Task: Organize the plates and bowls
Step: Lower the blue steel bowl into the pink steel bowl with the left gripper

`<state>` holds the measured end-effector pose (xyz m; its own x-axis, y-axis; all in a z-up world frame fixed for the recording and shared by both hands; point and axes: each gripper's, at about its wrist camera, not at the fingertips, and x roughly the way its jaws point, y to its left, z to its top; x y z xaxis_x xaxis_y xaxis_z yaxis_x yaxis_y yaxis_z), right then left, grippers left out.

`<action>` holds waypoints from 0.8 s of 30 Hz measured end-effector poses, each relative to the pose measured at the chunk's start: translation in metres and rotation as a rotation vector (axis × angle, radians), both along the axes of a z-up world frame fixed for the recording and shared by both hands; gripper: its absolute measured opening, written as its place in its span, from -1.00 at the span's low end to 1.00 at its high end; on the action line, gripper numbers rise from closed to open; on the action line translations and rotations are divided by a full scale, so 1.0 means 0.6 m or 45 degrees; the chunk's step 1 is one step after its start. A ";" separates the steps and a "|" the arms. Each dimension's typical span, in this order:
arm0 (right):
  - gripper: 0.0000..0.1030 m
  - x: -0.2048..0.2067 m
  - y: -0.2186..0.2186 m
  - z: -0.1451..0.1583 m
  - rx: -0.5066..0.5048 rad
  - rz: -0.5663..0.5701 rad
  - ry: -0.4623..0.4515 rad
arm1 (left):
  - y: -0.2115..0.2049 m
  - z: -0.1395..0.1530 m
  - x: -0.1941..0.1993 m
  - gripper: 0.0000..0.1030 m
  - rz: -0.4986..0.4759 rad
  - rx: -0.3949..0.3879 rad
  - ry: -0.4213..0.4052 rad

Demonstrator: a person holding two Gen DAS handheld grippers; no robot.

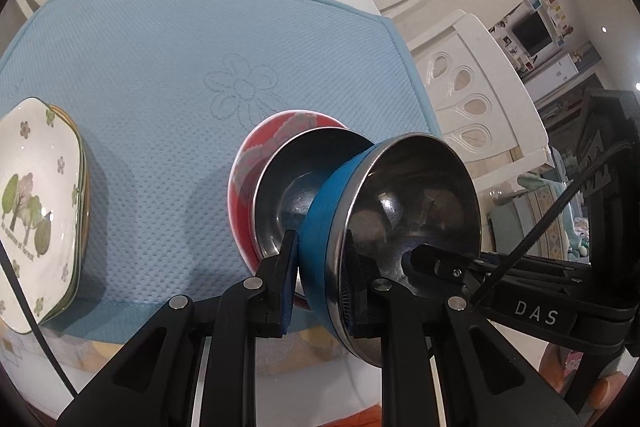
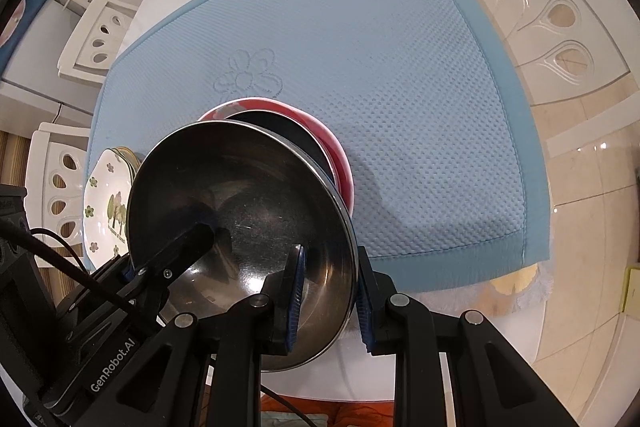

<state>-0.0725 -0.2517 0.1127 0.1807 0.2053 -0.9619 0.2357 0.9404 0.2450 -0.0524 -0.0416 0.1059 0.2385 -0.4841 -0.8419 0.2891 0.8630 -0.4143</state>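
Both jaws clamped on steel bowl (image 1: 400, 219).

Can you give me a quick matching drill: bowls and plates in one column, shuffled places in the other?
Things:
1. blue-sided steel bowl
2. red patterned bowl
3. plain steel bowl
4. white tree-print square plate

Places:
A. on top of a plate stack at the left edge of the light blue mat
B. tilted, rim pinched by both hand-held grippers
C. nested inside the red bowl
D. directly on the mat, lowest of the bowls

Pairs: 1-B, 2-D, 3-C, 4-A
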 end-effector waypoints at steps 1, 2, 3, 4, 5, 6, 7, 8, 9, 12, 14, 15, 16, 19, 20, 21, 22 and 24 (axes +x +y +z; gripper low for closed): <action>-0.55 0.000 0.001 0.000 0.001 0.001 0.000 | 0.000 0.001 0.001 -0.70 0.001 0.003 -0.001; -0.55 0.000 0.001 0.000 0.000 0.002 0.000 | -0.003 0.002 0.004 -0.70 0.000 0.006 -0.005; -0.55 0.001 0.000 0.000 0.001 0.003 0.001 | -0.004 0.004 0.006 -0.70 0.000 0.008 -0.009; -0.55 0.001 0.000 -0.001 0.003 0.003 0.001 | -0.004 0.006 0.008 -0.70 0.000 0.010 -0.015; -0.55 0.001 0.000 -0.001 0.006 0.001 0.002 | -0.005 0.009 0.011 -0.70 0.000 0.014 -0.021; -0.55 0.001 0.001 -0.001 0.010 -0.002 0.002 | -0.005 0.011 0.013 -0.69 0.001 0.017 -0.028; -0.55 0.002 0.000 -0.002 0.015 -0.002 0.002 | -0.004 0.012 0.014 -0.68 0.002 0.022 -0.034; -0.55 0.002 -0.001 -0.002 0.023 -0.004 0.004 | -0.003 0.014 0.016 -0.66 0.004 0.027 -0.041; -0.55 0.003 -0.002 -0.002 0.028 -0.005 0.003 | -0.002 0.016 0.018 -0.66 0.008 0.029 -0.046; -0.55 0.003 -0.005 0.001 0.038 -0.010 -0.009 | 0.006 0.020 0.025 -0.66 0.026 0.031 -0.060; -0.55 0.004 -0.007 0.005 0.045 -0.012 -0.020 | 0.016 0.024 0.031 -0.63 0.050 0.028 -0.071; -0.55 0.005 -0.007 0.008 0.046 -0.010 -0.026 | 0.022 0.027 0.035 -0.62 0.064 0.017 -0.075; -0.55 0.005 -0.007 0.010 0.046 -0.008 -0.032 | 0.024 0.028 0.036 -0.62 0.073 0.013 -0.076; -0.55 0.007 -0.004 0.012 0.046 0.000 -0.036 | 0.031 0.024 0.042 -0.62 0.092 0.022 -0.070; -0.55 0.008 -0.004 0.011 0.046 0.001 -0.034 | 0.033 0.020 0.042 -0.62 0.093 0.027 -0.063; -0.55 0.008 -0.003 0.010 0.048 0.002 -0.030 | 0.032 0.017 0.043 -0.62 0.094 0.027 -0.057; -0.55 0.008 -0.001 0.008 0.048 0.005 -0.024 | 0.032 0.013 0.041 -0.62 0.094 0.025 -0.047; -0.55 0.007 -0.001 0.005 0.052 0.008 -0.017 | 0.030 0.007 0.038 -0.62 0.091 0.024 -0.033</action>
<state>-0.0680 -0.2521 0.1157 0.1922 0.2457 -0.9501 0.2265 0.9309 0.2866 -0.0296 -0.0236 0.1102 0.2938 -0.4489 -0.8439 0.2365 0.8895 -0.3909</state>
